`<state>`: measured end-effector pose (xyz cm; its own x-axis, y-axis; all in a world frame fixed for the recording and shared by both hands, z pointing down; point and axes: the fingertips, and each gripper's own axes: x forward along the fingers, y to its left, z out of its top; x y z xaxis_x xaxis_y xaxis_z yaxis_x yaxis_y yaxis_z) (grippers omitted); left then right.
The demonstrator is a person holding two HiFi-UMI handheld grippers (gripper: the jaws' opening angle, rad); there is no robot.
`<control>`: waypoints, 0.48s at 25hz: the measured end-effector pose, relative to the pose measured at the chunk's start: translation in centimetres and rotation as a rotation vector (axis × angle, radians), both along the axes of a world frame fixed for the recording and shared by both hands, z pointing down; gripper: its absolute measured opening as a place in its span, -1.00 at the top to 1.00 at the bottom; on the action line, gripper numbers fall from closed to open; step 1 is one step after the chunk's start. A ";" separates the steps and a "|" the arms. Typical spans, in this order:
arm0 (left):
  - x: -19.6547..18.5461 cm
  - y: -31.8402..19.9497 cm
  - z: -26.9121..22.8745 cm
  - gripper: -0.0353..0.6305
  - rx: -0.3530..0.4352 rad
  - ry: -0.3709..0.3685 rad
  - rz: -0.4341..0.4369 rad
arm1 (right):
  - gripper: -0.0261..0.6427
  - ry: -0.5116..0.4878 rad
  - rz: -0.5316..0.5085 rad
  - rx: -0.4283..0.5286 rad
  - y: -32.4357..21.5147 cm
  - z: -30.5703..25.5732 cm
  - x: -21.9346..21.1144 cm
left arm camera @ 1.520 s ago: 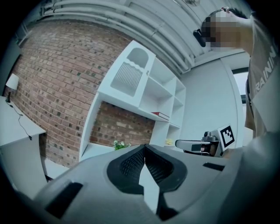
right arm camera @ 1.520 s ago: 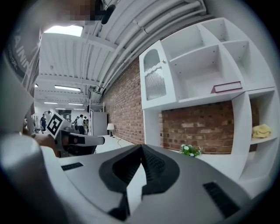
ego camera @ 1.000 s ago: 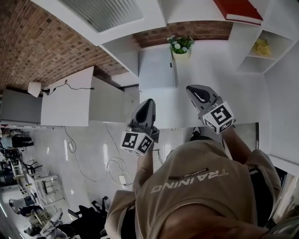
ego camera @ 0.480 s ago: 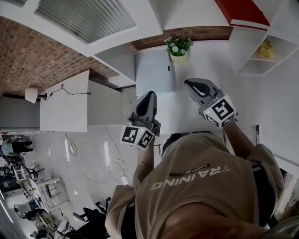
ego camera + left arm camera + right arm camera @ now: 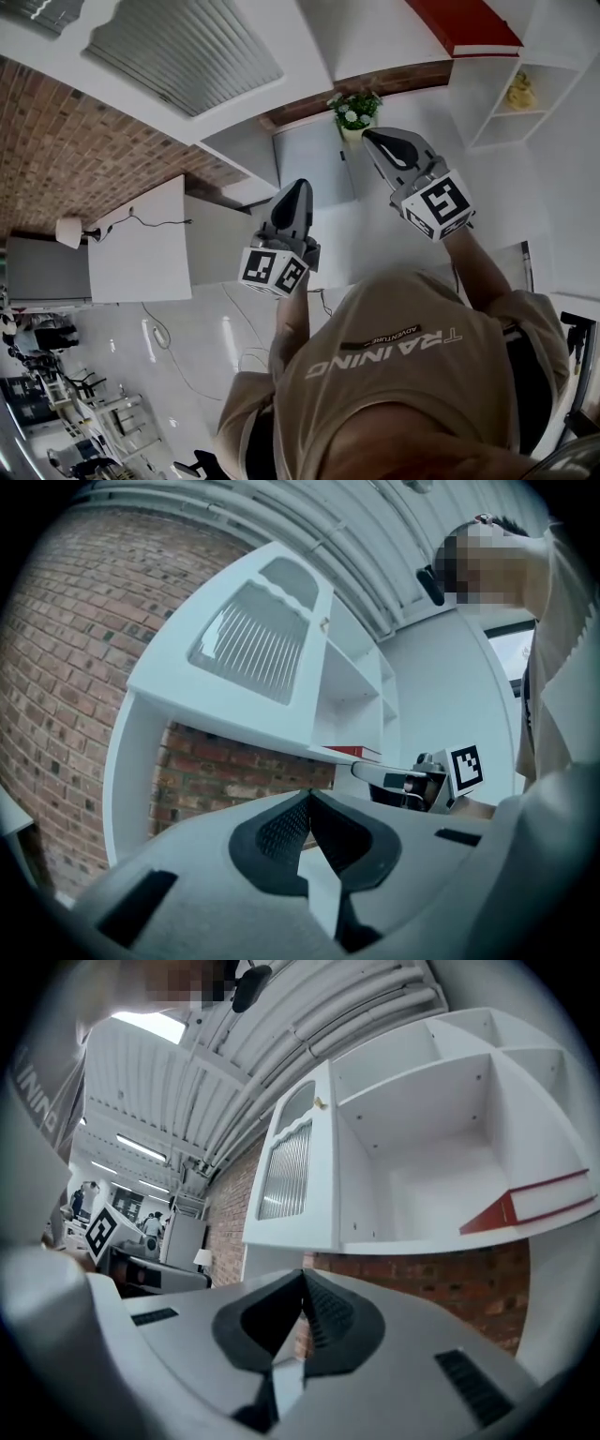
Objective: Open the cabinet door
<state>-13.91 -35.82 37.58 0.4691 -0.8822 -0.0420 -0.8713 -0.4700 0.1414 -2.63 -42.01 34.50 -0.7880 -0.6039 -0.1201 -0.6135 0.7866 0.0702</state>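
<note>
though empty, right gripper (image 5: 302, 1275) closed

The brick wall (image 5: 75, 141) looks rough and matt. The cabinet door (image 5: 291, 1171) is smooth, painted white, with a ribbed pane. The left gripper (image 5: 294, 187) and right gripper (image 5: 373, 137) have matt grey plastic-looking shells and black textured pads (image 5: 281, 832). The floor (image 5: 187, 342) shines glossy.

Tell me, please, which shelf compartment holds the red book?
The large compartment beside the ribbed-glass door; the red book lies flat on its floor.

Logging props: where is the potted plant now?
Head view, top centre: the potted plant stands by the brick wall, just left of the right gripper.
</note>
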 end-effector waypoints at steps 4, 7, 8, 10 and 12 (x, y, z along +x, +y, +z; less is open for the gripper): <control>0.0 -0.7 -1.0 0.87 0.022 -0.004 0.025 | 0.88 -0.008 0.014 -0.004 -1.0 -1.4 -0.4; 0.2 -1.1 -1.5 0.87 0.032 -0.012 0.043 | 0.88 -0.018 0.020 -0.011 -1.9 -2.6 -0.5; 0.3 -1.3 -1.5 0.87 0.034 -0.014 0.049 | 0.88 -0.021 0.023 -0.013 -2.3 -2.9 -0.5; 0.5 -1.6 -1.8 0.87 0.039 -0.018 0.064 | 0.88 -0.036 0.013 -0.027 -3.3 -3.5 -0.7; 0.7 -1.5 -2.0 0.87 0.043 -0.026 0.077 | 0.88 -0.064 0.000 -0.045 -4.0 -4.2 -0.9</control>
